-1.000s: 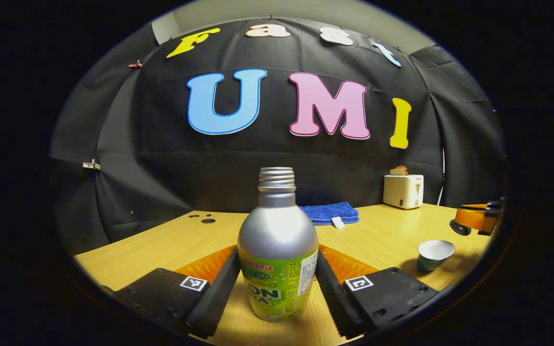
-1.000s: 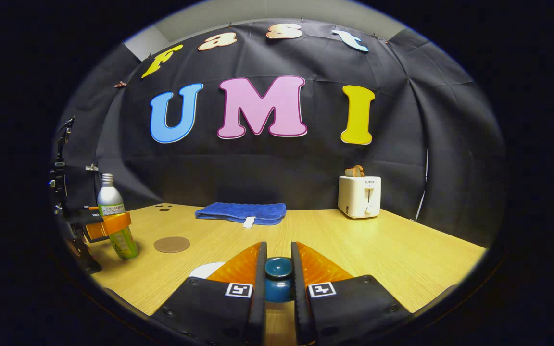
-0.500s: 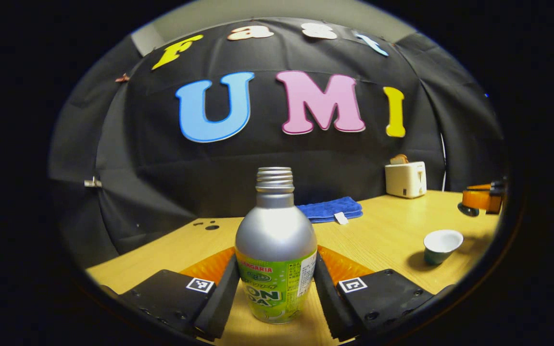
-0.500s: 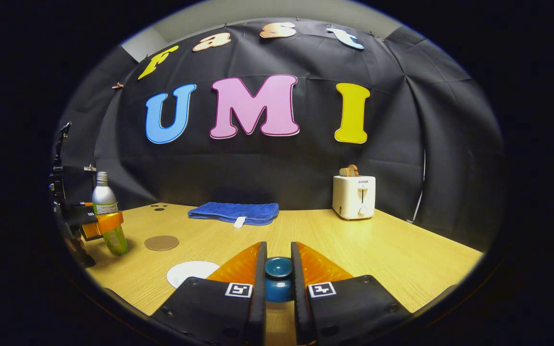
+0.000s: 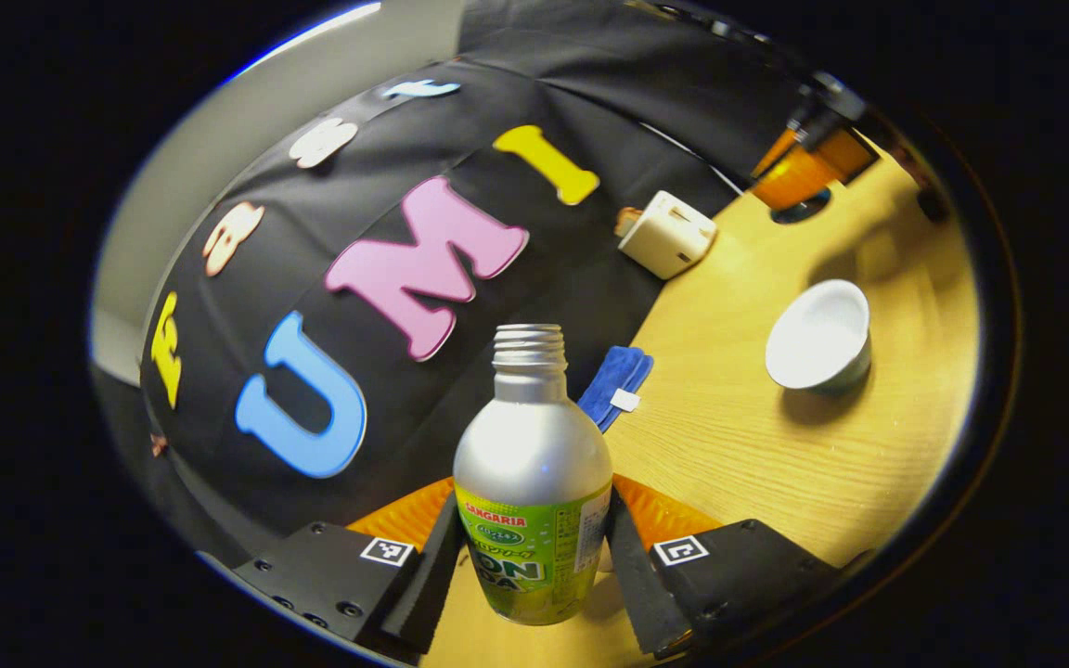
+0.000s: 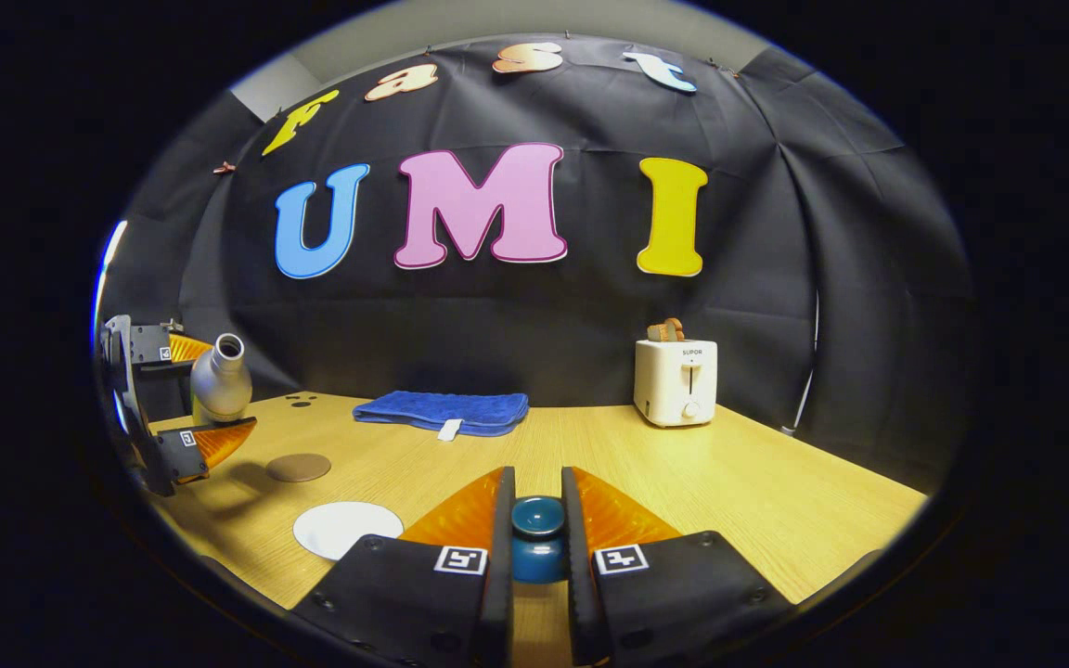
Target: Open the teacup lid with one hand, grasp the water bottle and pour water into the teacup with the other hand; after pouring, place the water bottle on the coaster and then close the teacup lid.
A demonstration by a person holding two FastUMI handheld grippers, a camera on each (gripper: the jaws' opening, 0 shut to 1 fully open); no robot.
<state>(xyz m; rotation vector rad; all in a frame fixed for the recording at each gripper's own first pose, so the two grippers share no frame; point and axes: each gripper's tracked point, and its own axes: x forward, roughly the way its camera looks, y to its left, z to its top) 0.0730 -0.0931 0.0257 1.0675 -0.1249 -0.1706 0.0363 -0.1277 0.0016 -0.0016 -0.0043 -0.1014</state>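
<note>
Water bottle (image 5: pixel 533 482), green label, tilted toward teacup (image 5: pixel 818 336)

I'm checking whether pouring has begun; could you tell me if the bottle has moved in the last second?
Yes. The bottle has tipped over, its mouth swinging right, away from the coaster.

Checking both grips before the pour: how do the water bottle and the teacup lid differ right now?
The water bottle is tall, silver with a green label; the teacup lid is a small dark teal knob shape. The left gripper holds the bottle with jaws spread wide around its body; the right gripper pinches the lid's knob with jaws nearly closed. In the right gripper view the bottle is tipped over; the lid sits level. Both are gripped on both sides.
</note>
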